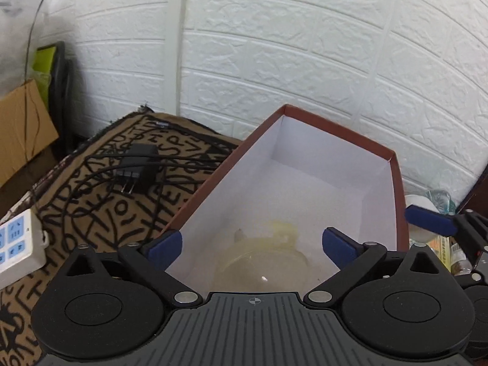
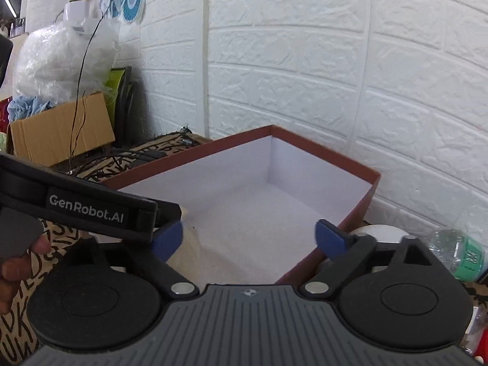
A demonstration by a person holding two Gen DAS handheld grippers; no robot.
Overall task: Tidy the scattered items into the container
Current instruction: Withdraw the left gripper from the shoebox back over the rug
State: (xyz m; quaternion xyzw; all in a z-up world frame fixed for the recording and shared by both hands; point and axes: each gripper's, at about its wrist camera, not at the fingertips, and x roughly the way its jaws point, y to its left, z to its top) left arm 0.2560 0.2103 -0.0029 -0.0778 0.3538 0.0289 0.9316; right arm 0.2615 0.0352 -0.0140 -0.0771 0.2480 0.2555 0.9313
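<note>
Claws both hang tilted down over the brown box (image 1: 396, 183), side by side. Left claw (image 1: 252, 244) is spread wide, nothing pinched, with a clear yellowish bag (image 1: 262, 259) lying in the box just below it. Right claw (image 2: 248, 239) is spread wide too, empty, over the white box floor.
</note>
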